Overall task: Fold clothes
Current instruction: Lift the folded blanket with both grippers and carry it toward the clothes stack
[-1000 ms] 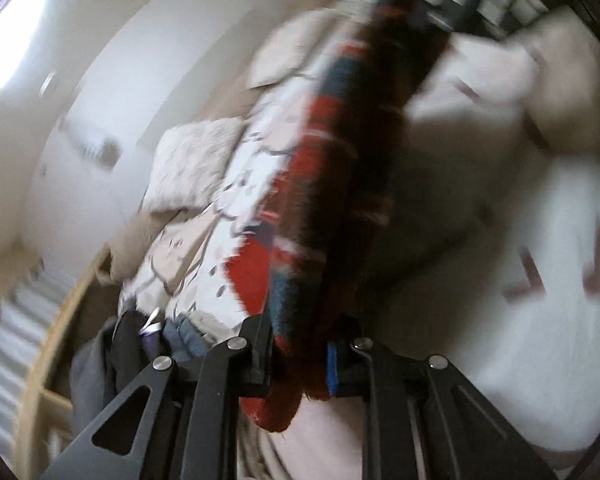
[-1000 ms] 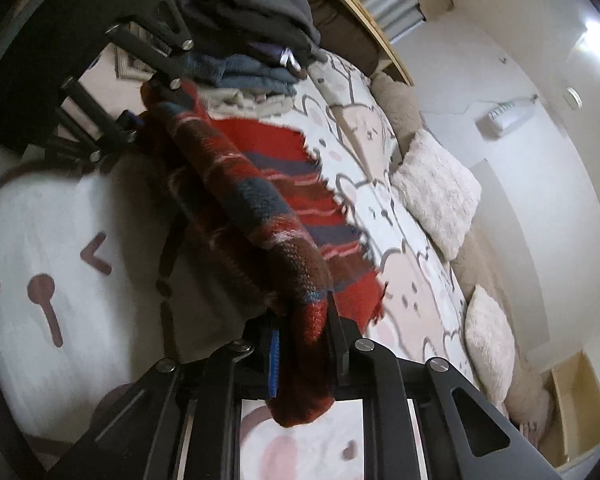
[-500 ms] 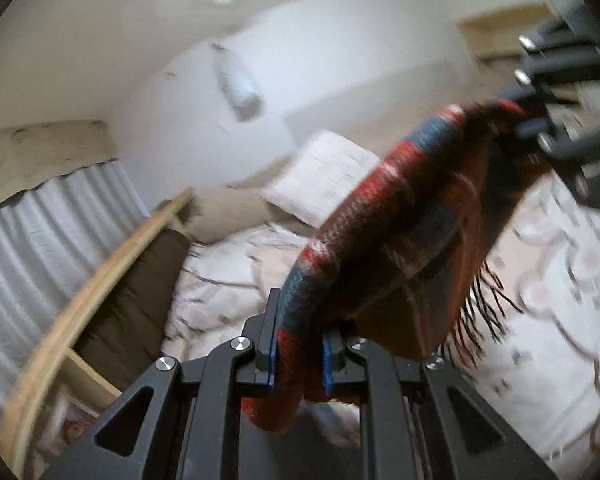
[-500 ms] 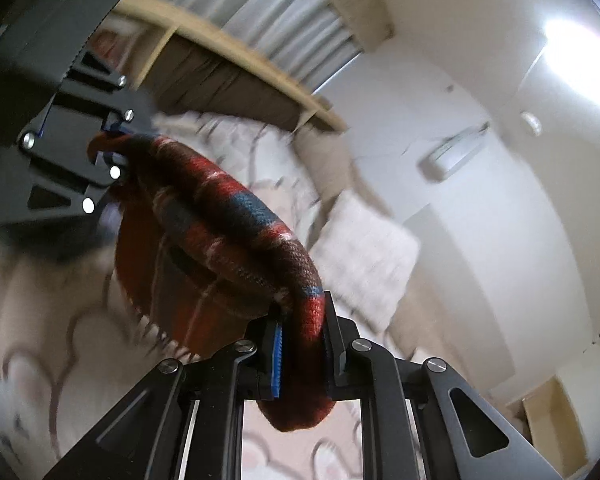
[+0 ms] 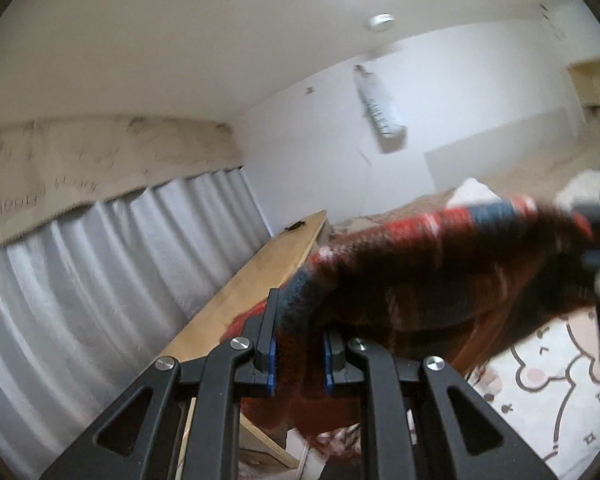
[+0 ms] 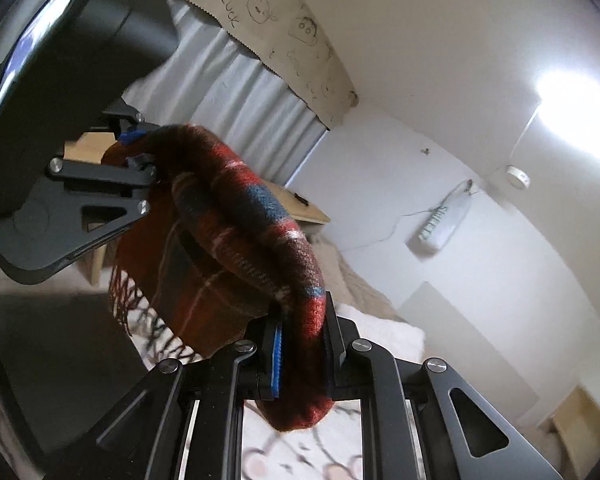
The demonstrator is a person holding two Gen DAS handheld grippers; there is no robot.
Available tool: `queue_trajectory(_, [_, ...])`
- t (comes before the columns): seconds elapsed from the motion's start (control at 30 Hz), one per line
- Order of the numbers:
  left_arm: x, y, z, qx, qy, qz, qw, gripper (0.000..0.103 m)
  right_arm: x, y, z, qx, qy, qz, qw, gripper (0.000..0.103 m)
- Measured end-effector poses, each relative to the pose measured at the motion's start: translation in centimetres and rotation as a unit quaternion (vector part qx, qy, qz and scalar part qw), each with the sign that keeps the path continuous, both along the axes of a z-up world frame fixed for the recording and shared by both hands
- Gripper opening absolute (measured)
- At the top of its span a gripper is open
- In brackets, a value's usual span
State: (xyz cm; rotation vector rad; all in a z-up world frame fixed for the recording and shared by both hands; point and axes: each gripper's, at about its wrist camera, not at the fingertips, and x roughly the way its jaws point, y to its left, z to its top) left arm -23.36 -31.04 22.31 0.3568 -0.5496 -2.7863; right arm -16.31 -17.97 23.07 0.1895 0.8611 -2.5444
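The left gripper (image 5: 298, 354) and right gripper (image 6: 302, 354) are each clamped on one end of a red plaid scarf (image 6: 240, 216), slung between them above the bed (image 5: 560, 384), its fringe (image 6: 140, 312) hung at 8 o'clock.

2 grippers raised, nearly level

The black left gripper (image 5: 298, 354) and black right gripper (image 6: 302, 354) each pinch fabric, facing each other.

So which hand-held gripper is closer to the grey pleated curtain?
Left. The left hand-held gripper grips the red plaid scarf at the end toward the grey pleated curtain; the right hand-held gripper grips the far end.
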Motion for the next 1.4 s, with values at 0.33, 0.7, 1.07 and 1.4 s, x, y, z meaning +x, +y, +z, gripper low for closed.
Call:
queue_trajectory(0.33, [-3.1,-4.9,-4.5,0.015,-0.026,0.026,0.9992,0.016,-1.5,-7.3,-4.1,0.027,-0.024,0.008,0.999,0.015])
queue_trajectory(0.7, [-4.0,-5.2,-2.2,0.025,0.011,0.051,0.9983,0.016,-1.9,-9.2,-3.6,0.041,0.075,-0.016,0.996,0.015])
queue_trajectory(1.07, [-5.3,-4.8,-2.3,0.046,0.005,0.065,0.9969,0.017,-3.3,-9.7,-3.5,0.044,0.085,-0.024,0.995,0.016])
queue_trajectory(1.4, [-1.2,-3.0,-9.4,-0.003,-0.065,0.027,0.9975,0.017,-0.1,-6.7,-8.7,0.053,0.012,0.008,0.999,0.015])
